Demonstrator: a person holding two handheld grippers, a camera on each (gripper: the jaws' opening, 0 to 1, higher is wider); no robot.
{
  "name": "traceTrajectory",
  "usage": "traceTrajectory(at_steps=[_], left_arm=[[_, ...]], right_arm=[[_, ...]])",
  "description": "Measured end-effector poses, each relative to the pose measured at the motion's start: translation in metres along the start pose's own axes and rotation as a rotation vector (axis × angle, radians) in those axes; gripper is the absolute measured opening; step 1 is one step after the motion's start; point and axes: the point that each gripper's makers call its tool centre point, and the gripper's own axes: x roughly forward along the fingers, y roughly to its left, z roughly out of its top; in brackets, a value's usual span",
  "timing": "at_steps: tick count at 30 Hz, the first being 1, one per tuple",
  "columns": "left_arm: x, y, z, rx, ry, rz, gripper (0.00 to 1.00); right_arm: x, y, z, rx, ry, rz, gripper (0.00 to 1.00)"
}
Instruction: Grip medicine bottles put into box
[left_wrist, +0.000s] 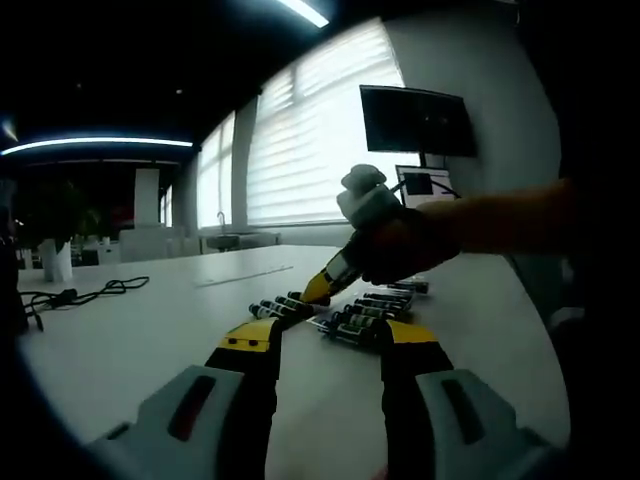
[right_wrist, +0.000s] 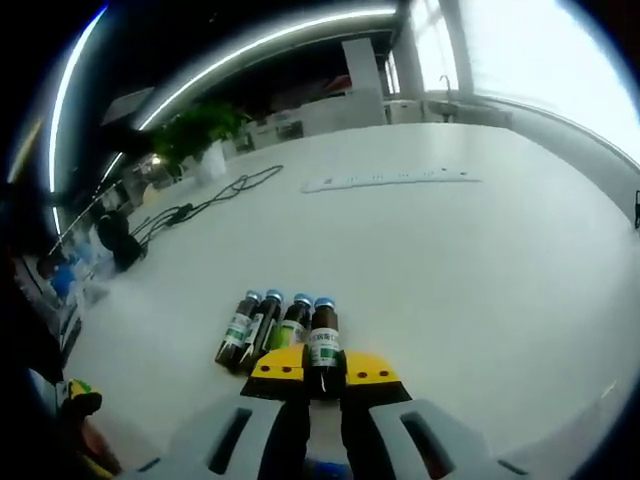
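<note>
Several small brown medicine bottles (right_wrist: 262, 322) with blue caps and green labels lie side by side on the white table (right_wrist: 480, 280). My right gripper (right_wrist: 322, 368) is shut on the rightmost bottle (right_wrist: 322, 340), whose base sits between the yellow-tipped jaws. In the left gripper view, more bottles (left_wrist: 365, 315) lie in two groups on the table. The right gripper (left_wrist: 318, 288) reaches down to the left group (left_wrist: 280, 307), held by a gloved hand (left_wrist: 400, 245). My left gripper (left_wrist: 330, 340) hovers open just short of the bottles, nothing between its jaws.
A white power strip (right_wrist: 390, 180) and black cables (right_wrist: 200, 205) lie farther out on the table, with a potted plant (right_wrist: 200, 130) beyond. A black cable (left_wrist: 80, 295) lies at the left. A dark monitor (left_wrist: 415, 120) hangs on the wall by the blinds.
</note>
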Motion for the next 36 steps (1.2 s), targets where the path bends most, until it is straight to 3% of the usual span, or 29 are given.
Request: traceTrajectory(at_steps=[11, 20, 36], left_arm=[[0.000, -0.001, 0.000, 0.004, 0.003, -0.002, 0.33], [0.000, -0.002, -0.001, 0.013, 0.008, -0.002, 0.33], [0.001, -0.002, -0.002, 0.027, 0.017, 0.003, 0.33]], right_arm=[[-0.017, -0.001, 0.021, 0.005, -0.073, 0.026, 0.07], [-0.043, -0.001, 0.024, 0.014, -0.121, 0.050, 0.07], [-0.080, -0.021, 0.017, 0.033, -0.169, 0.038, 0.07]])
